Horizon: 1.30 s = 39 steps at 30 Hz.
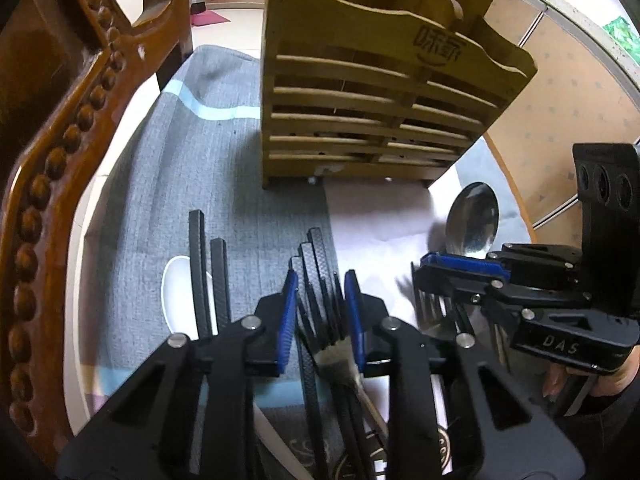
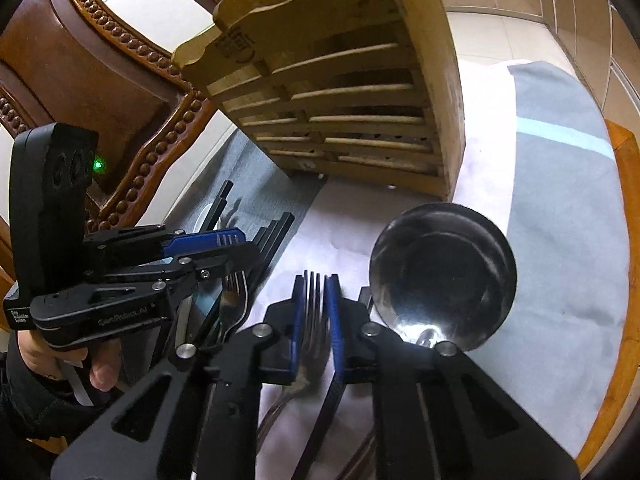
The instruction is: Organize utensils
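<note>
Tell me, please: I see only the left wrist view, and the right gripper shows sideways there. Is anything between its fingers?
Observer: Yes. In the right wrist view a metal fork lies between the blue pads of the right gripper, tines toward the wooden holder. I cannot tell whether the pads touch it.
Operator: And the big spoon, where is it from that gripper?
Observer: Its bowl lies just to the right of the gripper, and its neck passes under the gripper's right finger.
</note>
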Tool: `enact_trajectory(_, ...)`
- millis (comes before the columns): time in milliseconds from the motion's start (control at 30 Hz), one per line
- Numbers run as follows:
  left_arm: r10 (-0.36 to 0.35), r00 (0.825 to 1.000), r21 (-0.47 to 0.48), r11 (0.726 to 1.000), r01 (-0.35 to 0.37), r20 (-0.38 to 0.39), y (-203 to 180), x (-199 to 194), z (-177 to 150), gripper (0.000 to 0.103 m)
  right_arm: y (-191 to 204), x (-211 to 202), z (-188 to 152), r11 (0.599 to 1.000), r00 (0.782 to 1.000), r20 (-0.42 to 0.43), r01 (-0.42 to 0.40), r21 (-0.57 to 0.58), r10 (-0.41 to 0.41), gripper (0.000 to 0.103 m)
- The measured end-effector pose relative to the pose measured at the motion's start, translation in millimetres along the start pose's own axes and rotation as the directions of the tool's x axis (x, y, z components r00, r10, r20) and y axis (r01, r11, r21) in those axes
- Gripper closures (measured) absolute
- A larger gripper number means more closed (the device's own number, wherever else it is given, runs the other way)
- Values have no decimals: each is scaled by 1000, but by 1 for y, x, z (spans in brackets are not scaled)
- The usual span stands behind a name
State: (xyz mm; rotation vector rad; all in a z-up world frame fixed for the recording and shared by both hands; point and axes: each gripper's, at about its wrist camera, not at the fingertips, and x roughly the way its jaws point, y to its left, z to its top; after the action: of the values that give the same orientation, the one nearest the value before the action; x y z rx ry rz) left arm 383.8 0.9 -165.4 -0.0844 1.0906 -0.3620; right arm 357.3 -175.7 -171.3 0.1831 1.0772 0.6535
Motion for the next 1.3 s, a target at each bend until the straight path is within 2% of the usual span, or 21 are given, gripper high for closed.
enact_trajectory(100,-6,1000,-13,1000,6,13,1,-3,1,81,4,-4,-1,1000,1000,8,-3,-10,3,95)
enact_trajectory(133,-6,1000,-14,1000,6,18,2,-6,1,84,5,-7,-2,1000,1000,11,-2,-13,2,97)
enact_trajectory(267,-10,998,-12,1000,11,57,6,-28,-4,88,10,-13,-2,1000,1000,25,-1,-17,1,100)
enact_trajectory(467,-14,994,-12,1000,15,107,5,-57,-10,89,16,-19,-4,1000,1000,30,5,-13,-4,101)
enact_trajectory(567,-10,990,-6,1000,11,141,0,-73,-15,90,8,-19,-7,999,998,57,25,34,-27,100)
enact_trajectory(600,-12,987,-1,1000,12,163,-3,-84,-17,91,6,-19,-7,999,998,59,31,40,-34,99)
enact_trajectory(667,-9,978,12,1000,6,206,-13,-98,-21,93,3,-18,-9,999,998,48,26,43,-28,85)
enact_trajectory(700,-2,969,29,1000,-6,245,-18,-115,-24,101,4,-18,-10,999,998,47,28,33,-30,82)
enact_trajectory(733,8,962,40,999,-20,273,-25,-123,-26,101,5,-17,-9,999,998,50,33,17,-34,78)
enact_trajectory(833,25,930,73,996,-56,367,-36,-153,-33,102,1,-17,-8,999,997,76,32,17,-33,55)
enact_trajectory(900,42,916,88,993,-84,400,-42,-163,-36,102,0,-14,-4,999,997,75,29,20,-30,55)
enact_trajectory(1167,67,891,117,984,-133,449,-46,-177,-40,102,4,-6,4,998,998,65,-17,-67,21,55)
enact_trajectory(1300,50,892,120,986,-116,449,-44,-181,-39,102,9,-1,3,995,999,4,-42,-89,42,55)
